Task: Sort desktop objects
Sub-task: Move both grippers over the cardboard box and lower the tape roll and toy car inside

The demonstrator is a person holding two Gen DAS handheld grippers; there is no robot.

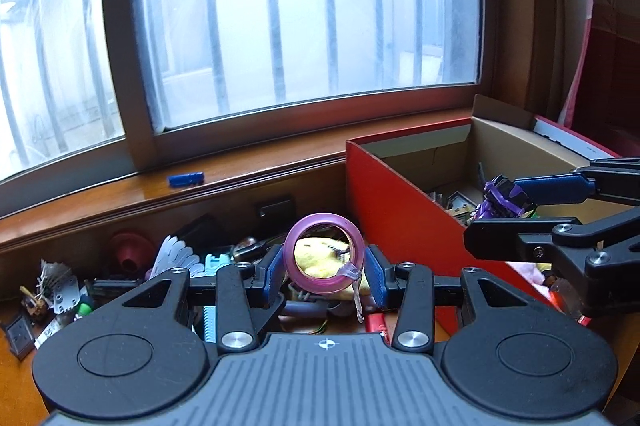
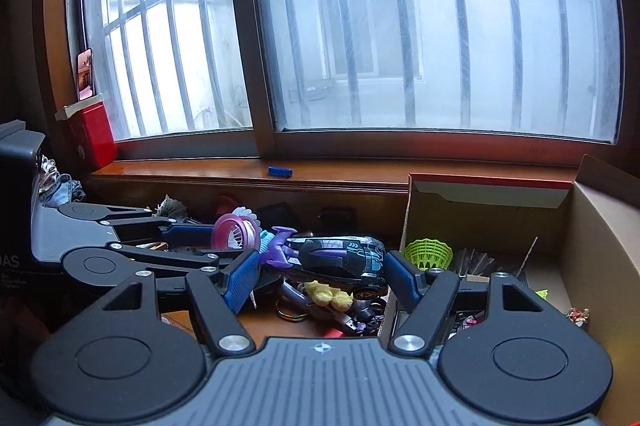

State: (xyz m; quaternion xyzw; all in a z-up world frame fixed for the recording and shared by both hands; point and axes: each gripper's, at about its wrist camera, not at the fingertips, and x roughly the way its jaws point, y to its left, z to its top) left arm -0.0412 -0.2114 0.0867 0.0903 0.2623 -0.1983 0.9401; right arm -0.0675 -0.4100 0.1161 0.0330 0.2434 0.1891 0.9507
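Our left hand-held gripper (image 1: pixel 325 272) is clamped on a pink tape ring (image 1: pixel 325 259) above the tabletop clutter, and our right hand-held gripper (image 2: pixel 320 278) squeezes a black-and-purple toy car (image 2: pixel 340 260) lengthwise. Beyond us sits the red cardboard box (image 1: pixel 394 194) under the window sill (image 1: pixel 120 194).

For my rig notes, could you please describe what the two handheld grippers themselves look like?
Both look alike. The left gripper and right gripper have black linkage arms with silver screws, two round black discs, and a grey ribbed body marked with a small white crosshair. The fingers carry blue textured pads. No cables or sleeves are visible.
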